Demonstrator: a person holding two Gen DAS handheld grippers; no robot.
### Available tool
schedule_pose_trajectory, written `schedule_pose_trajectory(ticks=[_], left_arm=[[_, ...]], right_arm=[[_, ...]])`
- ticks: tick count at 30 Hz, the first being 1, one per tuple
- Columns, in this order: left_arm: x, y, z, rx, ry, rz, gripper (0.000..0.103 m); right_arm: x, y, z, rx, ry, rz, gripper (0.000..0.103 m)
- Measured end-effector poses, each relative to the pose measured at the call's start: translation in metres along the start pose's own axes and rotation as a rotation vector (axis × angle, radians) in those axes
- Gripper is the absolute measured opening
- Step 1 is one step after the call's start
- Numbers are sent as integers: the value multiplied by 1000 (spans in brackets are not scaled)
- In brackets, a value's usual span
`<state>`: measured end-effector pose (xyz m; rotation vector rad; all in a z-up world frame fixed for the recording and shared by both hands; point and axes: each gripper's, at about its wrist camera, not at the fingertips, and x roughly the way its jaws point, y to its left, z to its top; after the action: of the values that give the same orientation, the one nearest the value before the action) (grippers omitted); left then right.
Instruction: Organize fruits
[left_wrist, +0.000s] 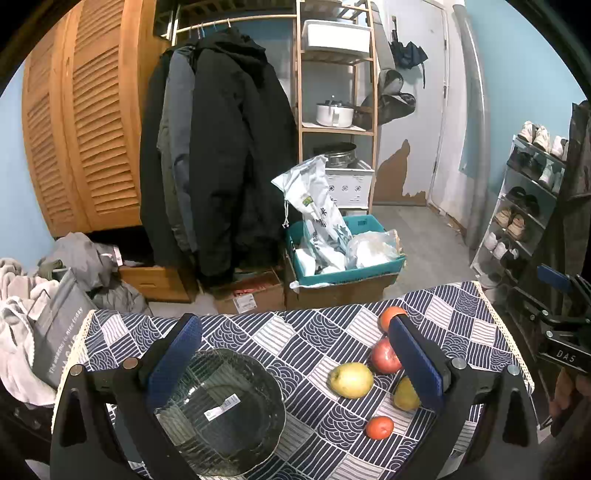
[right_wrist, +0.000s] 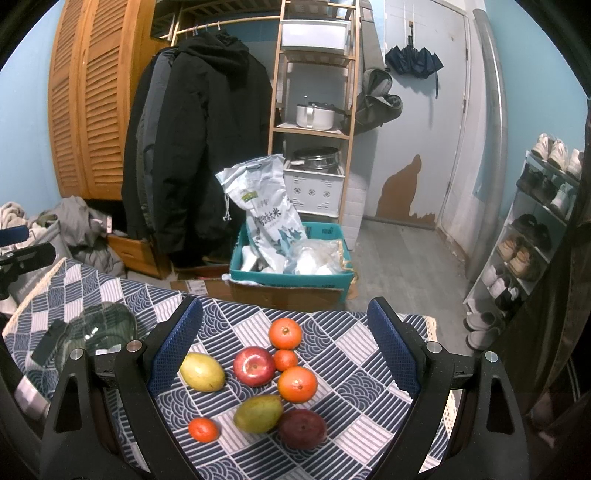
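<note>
Both grippers, left (left_wrist: 295, 363) and right (right_wrist: 284, 345), gape wide. The pear (right_wrist: 202, 372) lies sideways on the checked cloth (right_wrist: 354, 354); coats (right_wrist: 195, 147) hang behind.

Both fisheye views look forward and slightly down from just above a table with a blue-and-white patterned cloth (left_wrist: 332, 332), facing the room's far wall. The left wrist view sits over the glass bowl (left_wrist: 225, 410), which fills its lower centre, with the fruit at lower right. The right wrist view sits close over the fruit cluster, red apple (right_wrist: 254, 366) at lower centre, the bowl at lower left. Both share the cloth, bowl, fruit, black coats (right_wrist: 207, 147), teal crate (right_wrist: 291, 273) and shoe rack (right_wrist: 535, 240).
</note>
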<state>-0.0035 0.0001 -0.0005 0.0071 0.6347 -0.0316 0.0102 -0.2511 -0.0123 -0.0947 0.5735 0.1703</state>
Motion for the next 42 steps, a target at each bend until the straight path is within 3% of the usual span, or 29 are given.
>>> schedule_pose_trajectory(ticks=[42], left_arm=[[10, -1, -5, 13, 25, -12, 102]], right_arm=[[1, -3, 1, 2, 1, 0, 89]])
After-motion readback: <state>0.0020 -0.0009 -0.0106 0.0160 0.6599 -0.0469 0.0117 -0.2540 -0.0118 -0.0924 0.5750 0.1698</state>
